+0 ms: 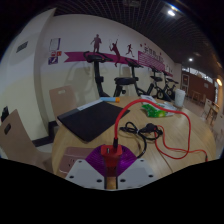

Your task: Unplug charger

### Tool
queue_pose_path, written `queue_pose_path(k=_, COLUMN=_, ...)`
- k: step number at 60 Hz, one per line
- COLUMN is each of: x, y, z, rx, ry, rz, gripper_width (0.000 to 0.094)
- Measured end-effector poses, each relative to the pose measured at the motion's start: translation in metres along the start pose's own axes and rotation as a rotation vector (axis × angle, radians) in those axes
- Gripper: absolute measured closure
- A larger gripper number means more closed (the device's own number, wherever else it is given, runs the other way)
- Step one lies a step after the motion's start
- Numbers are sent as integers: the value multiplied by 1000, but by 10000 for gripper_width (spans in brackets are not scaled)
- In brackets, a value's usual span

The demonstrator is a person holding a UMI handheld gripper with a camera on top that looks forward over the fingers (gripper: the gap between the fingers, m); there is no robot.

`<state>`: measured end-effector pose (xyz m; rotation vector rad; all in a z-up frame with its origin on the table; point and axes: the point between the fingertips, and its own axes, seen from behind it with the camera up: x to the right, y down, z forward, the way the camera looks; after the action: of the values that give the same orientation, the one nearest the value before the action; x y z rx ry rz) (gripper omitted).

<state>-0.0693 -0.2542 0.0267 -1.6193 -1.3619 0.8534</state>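
Gripper (108,170) is held level w/ the tabletop, aimed fwd at 12 o'clock; its magenta pads (100,158) are nearly together, pinching a small red charger plug (111,152) w/ no gap visible either side. One red cable (135,122) arcs up from the plug toward 1 o'clock. One dark mat (90,120) lies at 11 o'clock on the one wooden table (62,152); 1 green item (154,112) sits at 2 o'clock.

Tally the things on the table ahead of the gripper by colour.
Red: 1, the cable, its near end at the gripper.
Green: 1, a small object.
Black: 1, a flat slab.
Total: 3.
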Motion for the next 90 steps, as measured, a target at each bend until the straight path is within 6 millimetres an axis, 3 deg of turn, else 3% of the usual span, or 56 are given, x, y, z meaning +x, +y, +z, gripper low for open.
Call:
queue_pose_path(k=7, x=0, y=-9, z=-3, rx=2, ry=-15, rz=47, gripper_width=832)
queue_pose_path(k=15, x=26, y=-111, z=-32, rx=171, ry=1, rz=58, gripper_width=834)
queue_pose_path(k=19, x=55, y=-144, z=-41, rx=172, ry=25, rz=71, gripper_width=832)
queue_pose_path(k=22, x=86, y=-156, z=-44, rx=165, ry=56, rz=74, gripper_width=832)
queue_pose_path(k=30, x=162, y=-130, z=-37, rx=63, ry=139, rz=52, gripper_width=823)
queue_pose_path(k=35, x=201, y=-79, z=-21, rx=-23, ry=151, rz=37, gripper_width=797)
queue_pose_path(k=40, x=197, y=-45, z=-9, rx=-107, ry=136, rz=23, gripper_width=741)
queue_pose_path(k=41, x=207, y=-31, z=-3, rx=-120, ry=125, rz=20, gripper_width=720)
queue_pose_path(k=47, x=192, y=10, z=3, rx=-224, ry=85, rz=24, gripper_width=635)
queue_pose_path(k=48, x=196, y=17, z=4, rx=-237, ry=75, rz=27, gripper_width=600)
queue_pose_path(k=54, x=190, y=26, z=-6, rx=-275, ry=61, rz=32, gripper_width=51)
queue_pose_path(k=55, x=190, y=25, z=-9, rx=-279, ry=63, rz=30, gripper_width=83)
queue_pose_path(k=56, x=190, y=24, z=-13, rx=-285, ry=62, rz=28, gripper_width=126)
queue_pose_path(k=60, x=188, y=12, z=-39, rx=-286, ry=56, rz=27, gripper_width=64)
queue_pose_path(k=64, x=186, y=-10, z=-71, rx=-286, ry=34, rz=41, gripper_width=81)
queue_pose_path(k=71, x=169, y=-37, z=-151, rx=-295, ry=-18, rz=91, gripper_width=78)
queue_pose_path(k=76, x=170, y=-53, z=-205, rx=-302, ry=-17, rz=101, gripper_width=82)
queue_pose_path(k=83, x=178, y=-64, z=-268, rx=-300, ry=14, rz=102, gripper_width=74)
queue_pose_path(k=90, x=186, y=-63, z=-305, rx=-296, ry=39, rz=100, gripper_width=72)
